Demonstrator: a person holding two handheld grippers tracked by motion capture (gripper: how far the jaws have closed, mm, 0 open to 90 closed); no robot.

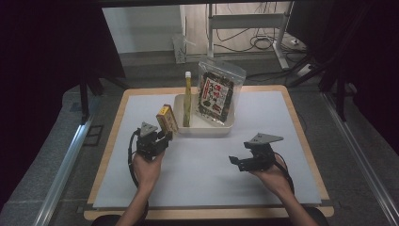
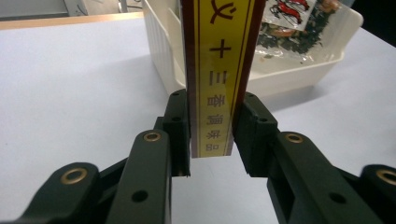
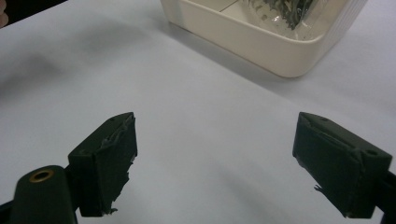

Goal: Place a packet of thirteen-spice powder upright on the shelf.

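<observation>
The left hand-held gripper [image 1: 162,135] pinches a narrow box [image 1: 167,118] printed in yellow and dark red. In the left gripper view, both black pads press the long sides of the box [image 2: 219,74] near its lower end, and the box stands upright between them. The box hangs just outside the left wall of the cream plastic bin [image 1: 203,129], which sits toward the far edge of the table [image 1: 263,179], about midway along it.

The step in hand looks like carrying the box into the bin. To do it well, the grip should keep its squeeze, since the hold is low on a tall box and it could tip. The box needs to rise clear of the bin's rim before it crosses over, then go down into the free space at the left end, kept upright. The pads should let go only once the base rests on the bin floor.

The right hand-held gripper [image 1: 242,162] is spread wide with nothing between its jaws, held low over bare table near the right edge; the right gripper view shows the bin's corner [image 3: 280,56] ahead of it.

The bin holds two things. A slim yellow-green tube with a white cap [image 1: 187,99] stands on end left of centre. A clear packet of dark dried food with a red label [image 1: 217,94] leans against the right half, its top well above the rim.
</observation>
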